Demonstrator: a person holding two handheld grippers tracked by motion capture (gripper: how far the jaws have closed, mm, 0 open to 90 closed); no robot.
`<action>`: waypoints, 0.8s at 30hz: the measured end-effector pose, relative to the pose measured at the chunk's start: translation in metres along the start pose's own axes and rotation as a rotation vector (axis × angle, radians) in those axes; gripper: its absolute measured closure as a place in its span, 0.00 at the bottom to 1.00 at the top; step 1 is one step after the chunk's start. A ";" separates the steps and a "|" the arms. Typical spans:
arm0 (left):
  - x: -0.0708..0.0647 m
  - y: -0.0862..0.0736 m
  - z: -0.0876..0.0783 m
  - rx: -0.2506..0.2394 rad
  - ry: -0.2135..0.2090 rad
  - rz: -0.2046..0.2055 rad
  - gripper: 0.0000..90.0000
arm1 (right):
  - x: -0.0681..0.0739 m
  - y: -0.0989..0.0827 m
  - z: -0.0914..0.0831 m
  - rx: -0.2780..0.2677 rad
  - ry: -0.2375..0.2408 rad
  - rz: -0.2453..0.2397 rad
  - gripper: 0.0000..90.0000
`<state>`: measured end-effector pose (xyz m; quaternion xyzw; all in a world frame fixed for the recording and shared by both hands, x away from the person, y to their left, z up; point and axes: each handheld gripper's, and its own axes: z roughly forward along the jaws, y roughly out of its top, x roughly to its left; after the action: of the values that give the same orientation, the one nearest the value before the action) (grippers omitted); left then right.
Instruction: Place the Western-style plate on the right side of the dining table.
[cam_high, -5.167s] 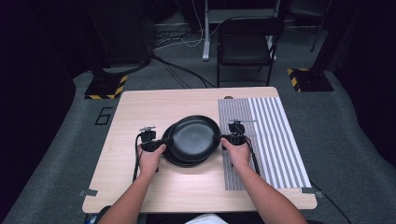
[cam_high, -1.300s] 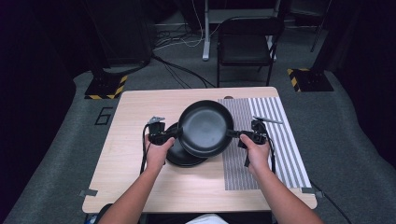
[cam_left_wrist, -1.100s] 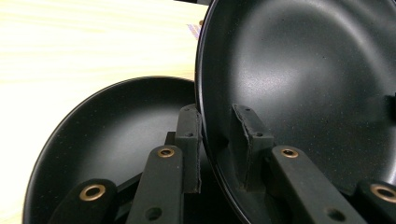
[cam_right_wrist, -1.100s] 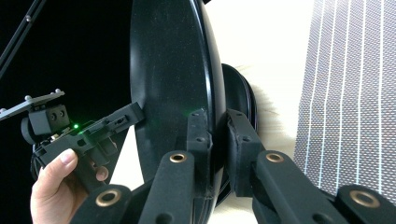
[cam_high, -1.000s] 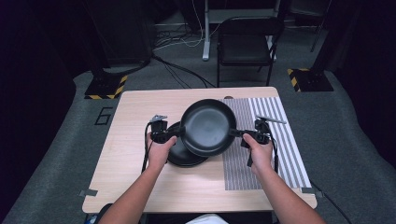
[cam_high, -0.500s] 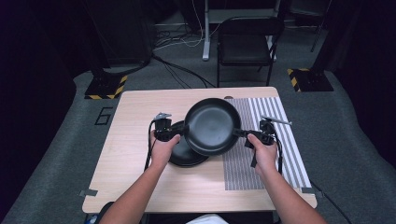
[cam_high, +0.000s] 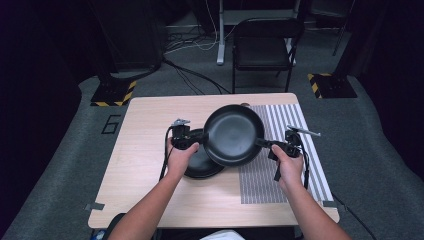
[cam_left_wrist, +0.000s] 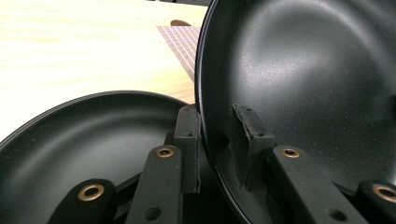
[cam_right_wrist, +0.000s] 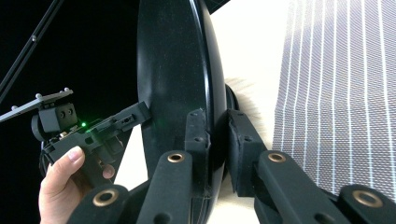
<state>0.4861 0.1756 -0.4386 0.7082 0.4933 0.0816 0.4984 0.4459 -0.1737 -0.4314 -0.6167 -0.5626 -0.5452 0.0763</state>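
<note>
A black round pan (cam_high: 234, 135) is held up above the wooden table (cam_high: 145, 130), tilted so its dark inside faces the high camera. It is shallow, with a smooth curved wall and a thin rim, and its surface has a dull sheen with fine speckles, seen close in the left gripper view (cam_left_wrist: 308, 79). No handle can be made out on it.

The left gripper (cam_high: 184, 139) pinches the pan's left rim: its jaws stand narrow, one pad on the outside and one on the inside of the wall (cam_left_wrist: 215, 140). The right gripper (cam_high: 280, 146) clamps the opposite rim the same way, jaws close together on either side of the edge (cam_right_wrist: 215, 140), where the pan (cam_right_wrist: 175, 79) shows nearly edge-on.

Below the lifted pan, a second black pan (cam_high: 202, 162) lies flat on the table, partly covered from above; its wide shallow bowl shows in the left gripper view (cam_left_wrist: 84, 140). To the right a grey striped mat (cam_high: 270, 175) lies on the table, under the pan's right part.
</note>
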 end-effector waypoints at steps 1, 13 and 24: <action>-0.001 0.000 0.001 -0.001 -0.003 0.001 0.81 | -0.001 0.000 -0.002 -0.006 0.000 -0.001 0.89; -0.013 0.004 0.014 0.011 -0.036 0.013 0.81 | -0.007 -0.001 -0.019 -0.031 -0.012 0.017 0.88; -0.025 0.009 0.025 0.027 -0.067 0.036 0.81 | -0.014 -0.001 -0.036 -0.062 -0.026 0.034 0.88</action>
<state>0.4940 0.1399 -0.4347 0.7259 0.4647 0.0601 0.5035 0.4269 -0.2071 -0.4283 -0.6352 -0.5359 -0.5530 0.0594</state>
